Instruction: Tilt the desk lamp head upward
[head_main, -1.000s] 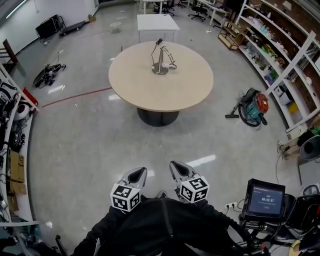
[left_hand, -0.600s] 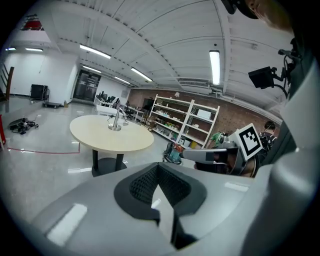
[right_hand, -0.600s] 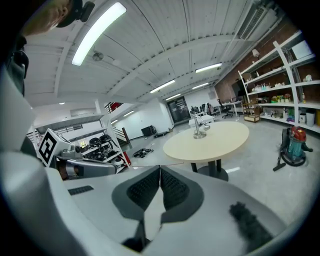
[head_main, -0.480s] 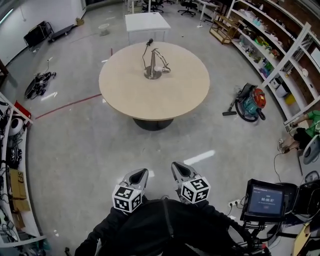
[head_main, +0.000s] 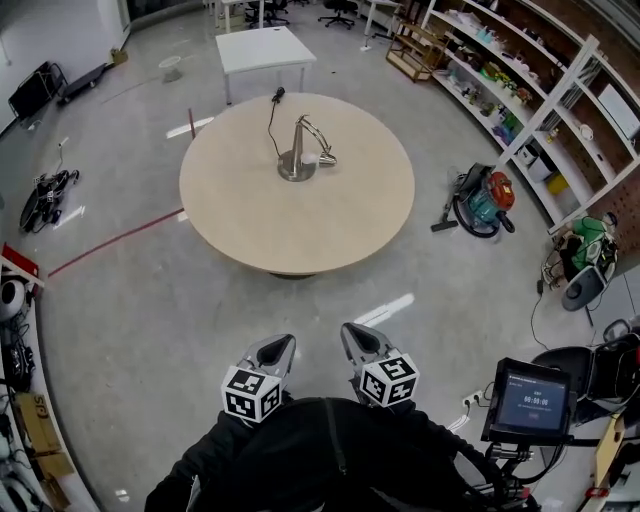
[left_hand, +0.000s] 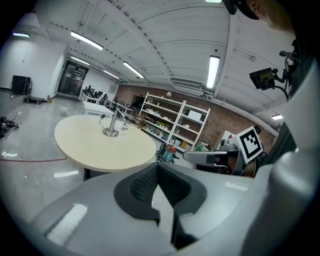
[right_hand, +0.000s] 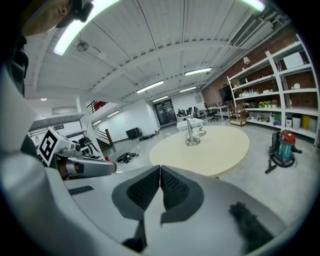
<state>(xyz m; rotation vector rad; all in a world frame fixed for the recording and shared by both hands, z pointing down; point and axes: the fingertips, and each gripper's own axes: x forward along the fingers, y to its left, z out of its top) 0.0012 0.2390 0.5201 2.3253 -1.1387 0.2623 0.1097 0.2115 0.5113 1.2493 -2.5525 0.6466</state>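
The desk lamp (head_main: 303, 152) stands near the middle of the round table (head_main: 330, 225), its head seemingly drooped toward the right, though it is too small to be sure. The left gripper (head_main: 276, 346) and right gripper (head_main: 354, 333) are both closed on nothing, held close to the body and well apart from the lamp, likely because the person is not yet within reach.

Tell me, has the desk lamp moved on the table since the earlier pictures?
No. The desk lamp stands at the same spot on the round table, just beyond its middle; only the camera has come nearer.
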